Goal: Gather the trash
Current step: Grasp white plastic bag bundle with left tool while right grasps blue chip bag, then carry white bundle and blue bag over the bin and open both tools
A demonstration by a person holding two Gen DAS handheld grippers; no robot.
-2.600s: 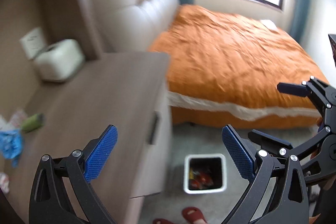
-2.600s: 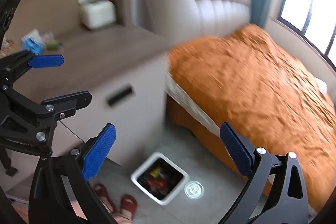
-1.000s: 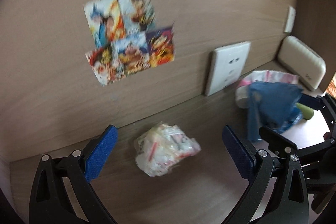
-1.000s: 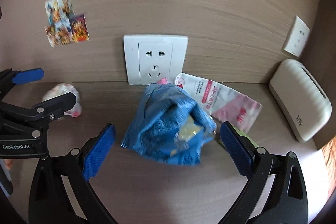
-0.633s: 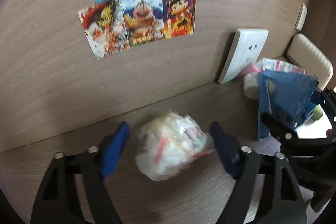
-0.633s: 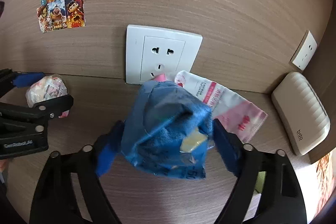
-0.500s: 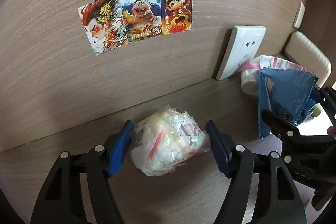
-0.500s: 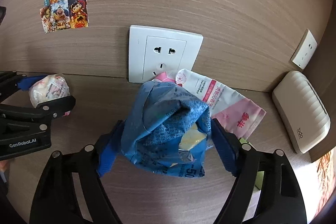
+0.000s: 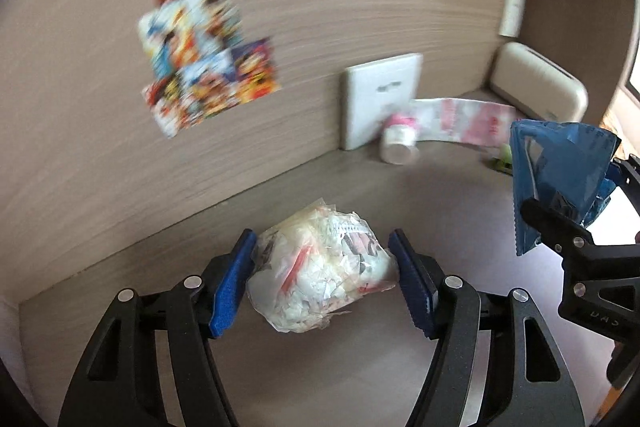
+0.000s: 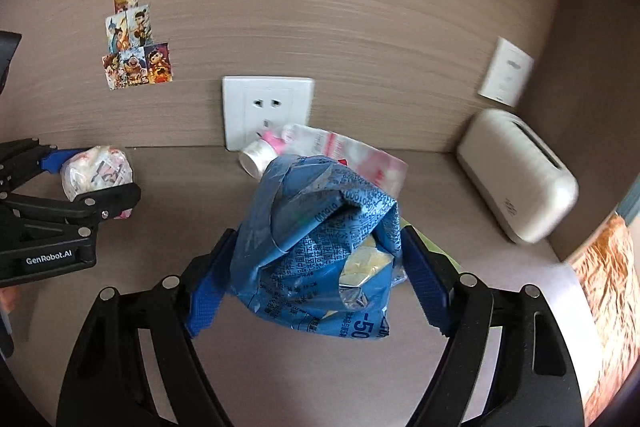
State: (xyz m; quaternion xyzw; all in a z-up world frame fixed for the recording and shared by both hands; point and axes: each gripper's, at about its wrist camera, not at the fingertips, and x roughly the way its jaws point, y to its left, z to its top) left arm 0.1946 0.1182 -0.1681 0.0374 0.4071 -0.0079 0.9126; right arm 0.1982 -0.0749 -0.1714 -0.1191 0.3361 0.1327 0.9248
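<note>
Left gripper [image 9: 322,277] clamps the crumpled clear bag [image 9: 320,275], near left over the shelf [image 9: 160,267]. Right gripper [image 10: 316,267] grasps the blue wrapper [image 10: 316,247], near centre. Both are thin film; either may slip during carrying. Farther back, small bottle [image 10: 256,157] and pink packet [image 10: 360,155] remain by the socket [image 10: 268,107].

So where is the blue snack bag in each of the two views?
Left wrist view: the blue snack bag is at the right edge, between the pads of the right tool.
Right wrist view: the bag fills the centre, clamped between the blue pads.
Shared landmark: the white wall socket, behind the small white bottle.
</note>
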